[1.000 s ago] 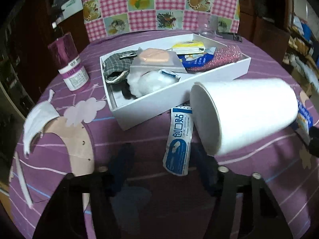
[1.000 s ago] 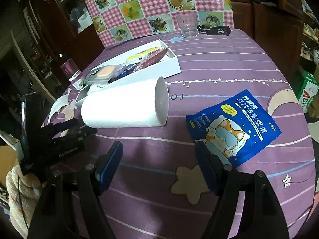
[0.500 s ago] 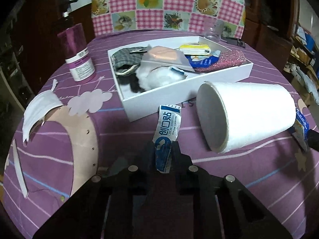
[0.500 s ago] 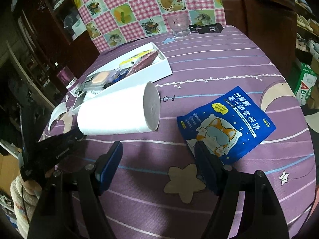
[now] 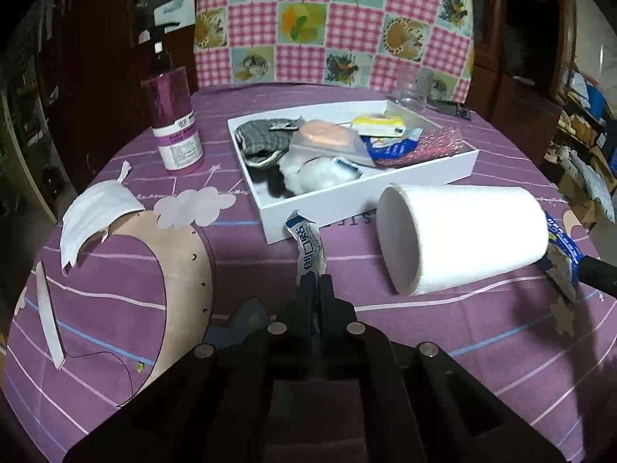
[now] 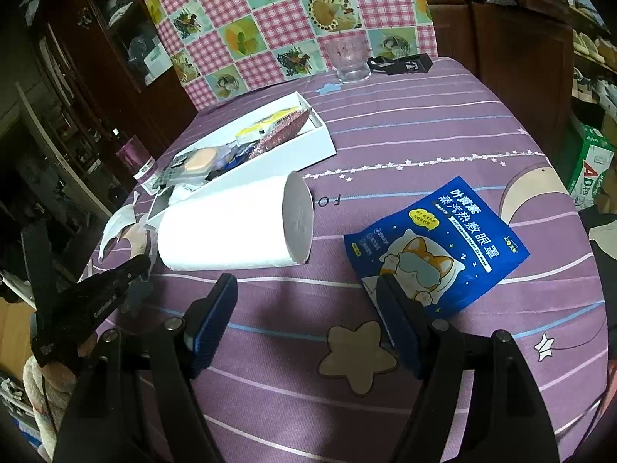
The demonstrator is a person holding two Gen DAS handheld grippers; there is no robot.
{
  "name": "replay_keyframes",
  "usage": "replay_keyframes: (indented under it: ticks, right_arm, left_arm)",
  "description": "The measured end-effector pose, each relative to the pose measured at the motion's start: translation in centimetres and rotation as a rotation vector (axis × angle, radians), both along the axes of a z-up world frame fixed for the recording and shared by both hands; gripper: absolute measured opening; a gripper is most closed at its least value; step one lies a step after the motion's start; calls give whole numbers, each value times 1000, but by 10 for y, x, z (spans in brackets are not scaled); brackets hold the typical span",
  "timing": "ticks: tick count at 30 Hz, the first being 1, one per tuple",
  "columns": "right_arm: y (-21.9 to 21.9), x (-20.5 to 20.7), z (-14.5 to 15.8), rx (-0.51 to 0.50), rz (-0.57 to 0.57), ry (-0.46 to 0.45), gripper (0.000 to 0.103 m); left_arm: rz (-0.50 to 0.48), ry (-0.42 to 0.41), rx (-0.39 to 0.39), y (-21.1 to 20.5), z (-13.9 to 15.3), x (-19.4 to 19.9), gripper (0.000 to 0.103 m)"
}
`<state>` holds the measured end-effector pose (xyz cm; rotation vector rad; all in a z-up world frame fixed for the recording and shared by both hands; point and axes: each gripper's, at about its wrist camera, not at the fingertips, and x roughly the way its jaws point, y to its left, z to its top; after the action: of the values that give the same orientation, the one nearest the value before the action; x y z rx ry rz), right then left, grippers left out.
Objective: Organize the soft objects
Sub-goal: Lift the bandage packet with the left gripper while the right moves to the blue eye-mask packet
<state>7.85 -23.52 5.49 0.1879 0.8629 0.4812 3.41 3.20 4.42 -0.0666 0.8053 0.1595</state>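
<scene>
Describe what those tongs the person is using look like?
Both are matte black plastic frames with silver rivets. The right tongs carry ribbed blue pads on the fingers. The left tongs taper to a point and bear small white lettering.

Black tongs (image 6: 304,320); blue pads (image 6: 210,322); silver screws (image 5: 276,328)

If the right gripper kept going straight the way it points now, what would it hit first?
Probably the bare purple tablecloth between the paper roll and the blue eye-mask packet; the open right gripper points between them, though depth is unclear.
</scene>
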Motion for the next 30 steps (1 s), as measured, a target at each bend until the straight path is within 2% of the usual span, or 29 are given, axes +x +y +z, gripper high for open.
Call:
replay_keyframes:
  ticks: [11, 16, 18, 21, 25, 30]
  right_arm:
    - [-5, 1, 3, -17, -21, -15, 75]
    - [-38, 2, 19, -3, -129, -83, 75]
    - [-49, 5, 18, 12, -166, -72, 75]
    - [-60, 18, 9, 14, -208, -7, 75]
    - [-64, 34, -2, -59, -254, 36, 75]
    - [-72, 64, -5, -92, -214, 89, 75]
  left_arm:
    - [-18, -86, -18, -4, 16, -15, 1]
    - [-37, -148, -18, -11, 27, -24, 1]
    - [-51, -165, -7, -15, 30, -26, 1]
    - [-83, -186, 3, -27, 36, -28, 1]
    - [-124, -197, 26, -44, 43, -31, 1]
    - [-169, -192, 55, -60, 51, -32, 1]
